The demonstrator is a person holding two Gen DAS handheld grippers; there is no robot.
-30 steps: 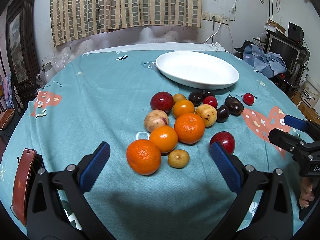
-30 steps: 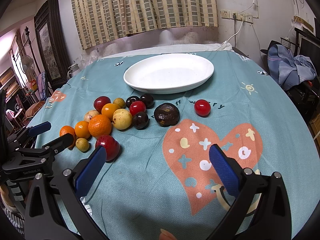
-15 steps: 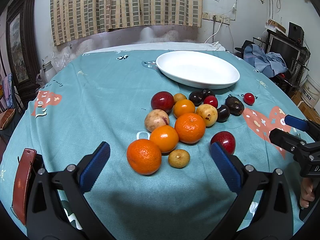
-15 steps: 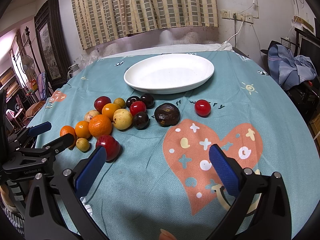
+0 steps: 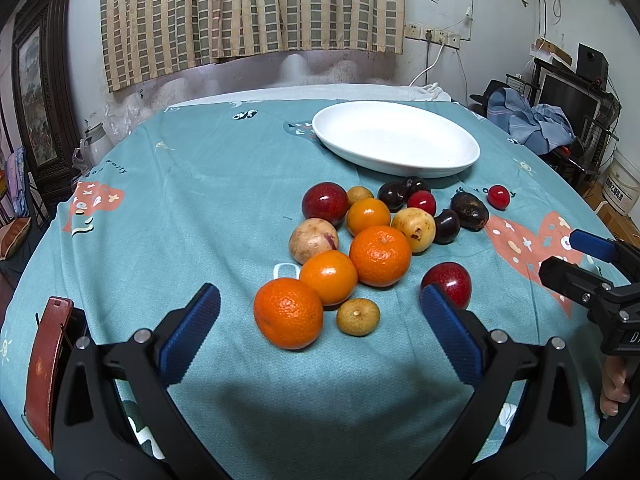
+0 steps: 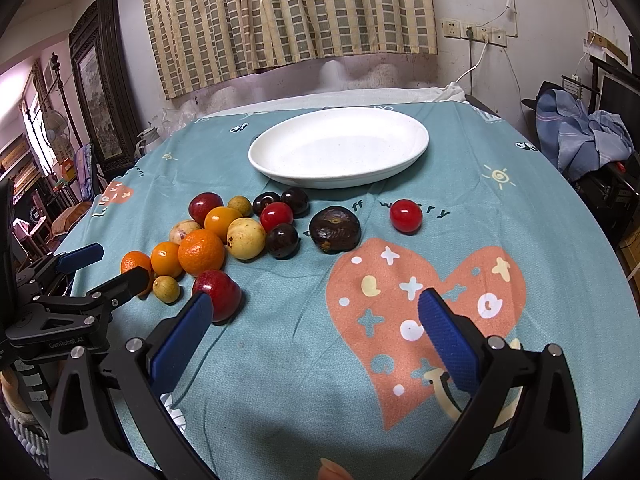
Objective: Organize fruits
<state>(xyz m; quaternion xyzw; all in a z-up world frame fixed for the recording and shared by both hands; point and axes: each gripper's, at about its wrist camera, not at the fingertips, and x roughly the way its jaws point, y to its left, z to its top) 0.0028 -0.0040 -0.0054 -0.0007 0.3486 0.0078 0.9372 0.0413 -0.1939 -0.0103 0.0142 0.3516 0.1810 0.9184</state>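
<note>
1. nothing has visibly shifted since a second ago: both grippers hover where they were, and the fruit lies as it did.
2. left gripper (image 5: 320, 328) hangs low over the teal tablecloth (image 5: 180, 216), jaws spread wide and holding nothing; the big orange (image 5: 288, 313) and the small tan fruit (image 5: 358, 316) sit between its blue pads, just ahead of them.
3. right gripper (image 6: 314, 338) is likewise spread wide and empty, over the pink heart print (image 6: 424, 312); the red plum (image 6: 218, 294) lies just beyond its left pad.
4. fruit cluster: from the big orange, two more oranges (image 5: 380, 255) run toward 1 o'clock, touching one another; a pale potato-like fruit (image 5: 314, 240) lies at 11 o'clock of them, and a dark red fruit (image 5: 325, 204) beyond it.
5. at 2 o'clock of the cluster sit a yellow fruit (image 5: 414, 229), dark plums (image 5: 447, 226) and a wrinkled brown fruit (image 5: 470, 211).
6. one small red fruit (image 6: 406, 216) lies apart, at 3 o'clock of the wrinkled one.
7. white plate (image 6: 340, 148) stands at 12 o'clock beyond the fruit, with no fruit on it.
</note>
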